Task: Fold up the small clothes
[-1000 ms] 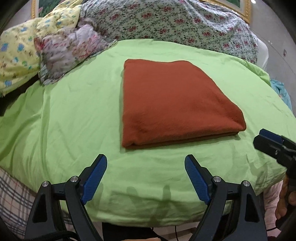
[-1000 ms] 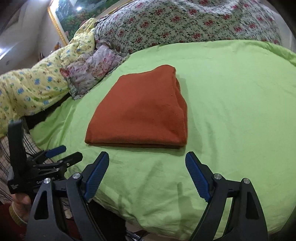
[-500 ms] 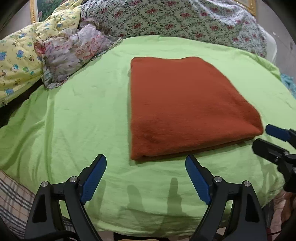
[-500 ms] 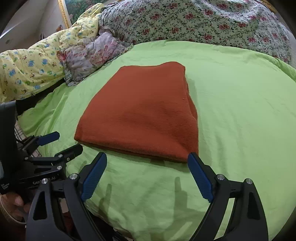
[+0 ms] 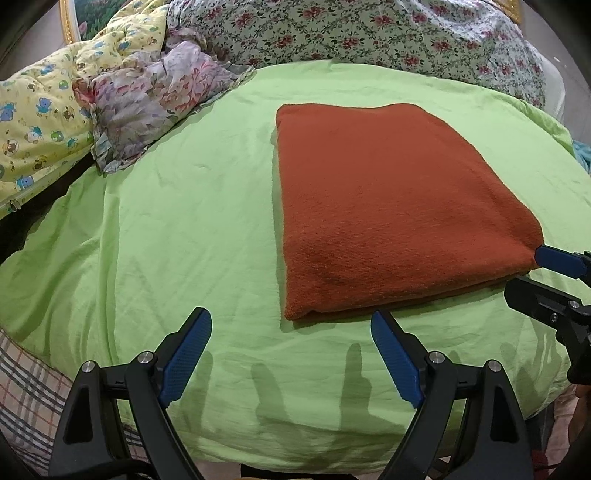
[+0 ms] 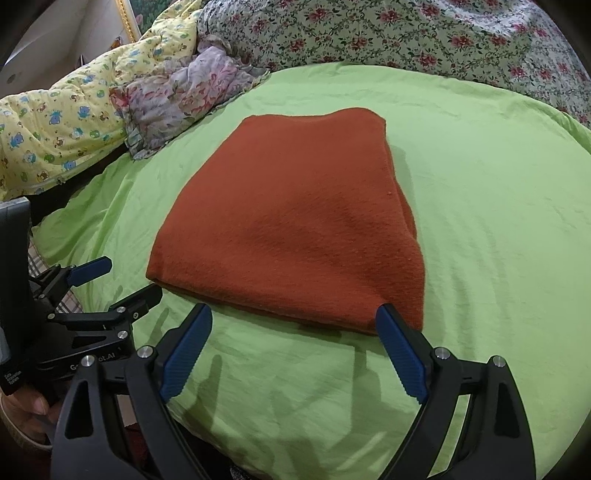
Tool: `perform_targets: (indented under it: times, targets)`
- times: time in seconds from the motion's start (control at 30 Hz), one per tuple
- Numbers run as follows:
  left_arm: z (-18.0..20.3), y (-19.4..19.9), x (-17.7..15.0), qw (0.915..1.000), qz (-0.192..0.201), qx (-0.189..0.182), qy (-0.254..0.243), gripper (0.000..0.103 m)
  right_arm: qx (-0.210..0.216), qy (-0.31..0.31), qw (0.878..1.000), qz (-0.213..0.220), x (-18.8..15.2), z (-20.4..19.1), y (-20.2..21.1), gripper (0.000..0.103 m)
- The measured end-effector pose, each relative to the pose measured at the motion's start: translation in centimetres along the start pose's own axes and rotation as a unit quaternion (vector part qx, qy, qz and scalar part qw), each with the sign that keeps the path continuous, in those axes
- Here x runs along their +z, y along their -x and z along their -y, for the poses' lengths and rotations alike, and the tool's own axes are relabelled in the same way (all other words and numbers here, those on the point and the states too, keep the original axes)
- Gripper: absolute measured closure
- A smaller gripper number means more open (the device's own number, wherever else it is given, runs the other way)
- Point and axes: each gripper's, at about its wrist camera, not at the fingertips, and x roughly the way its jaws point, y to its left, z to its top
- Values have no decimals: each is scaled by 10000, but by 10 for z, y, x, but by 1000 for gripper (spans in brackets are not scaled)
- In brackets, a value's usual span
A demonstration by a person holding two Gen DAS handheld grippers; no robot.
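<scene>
Both claws spread, empty: left gripper [image 5: 291, 349], right gripper [image 6: 293, 345] | folded rust-red cloth [image 5: 391, 206] flat on green sheet [image 5: 166, 229], just ahead | right claw nearer its front edge

Rust-orange garment [image 5: 388, 206]: matt, fuzzy knit-like cloth, fine nap. Green sheet [image 5: 166, 229] on bed: thin smooth woven cloth, matt, lightly creased. Floral quilt [image 5: 369, 33] at far edge: printed cotton-like cloth. Yellow quilt [image 5: 40, 114]: padded, stitched. Left gripper [image 5: 291, 349]: matt black plastic, ribbed blue pads on fingers [image 5: 186, 354], shiny metal screws.
</scene>
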Motion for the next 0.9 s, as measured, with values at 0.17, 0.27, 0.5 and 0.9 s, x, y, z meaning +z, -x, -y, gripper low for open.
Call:
perform_targets:
  times: [0.17,0.27,0.5,0.9]
  targets:
    - [-1,-1,1,10000,-8,8,3,14,-2,-22,10000,-39,1,-1,-3,13]
    - [0,-2,1,10000,-11,-1,-5,14,6,-51,10000,-33,1,-2,-2,13]
    - [0,-3,2,10000,-34,-39,-15,13,13,-84,10000,-21,4,-2,-1,12]
    - [0,-3,3,10000,-49,-61,0,13,40,-106,9999,-21,7,-5,0,12]
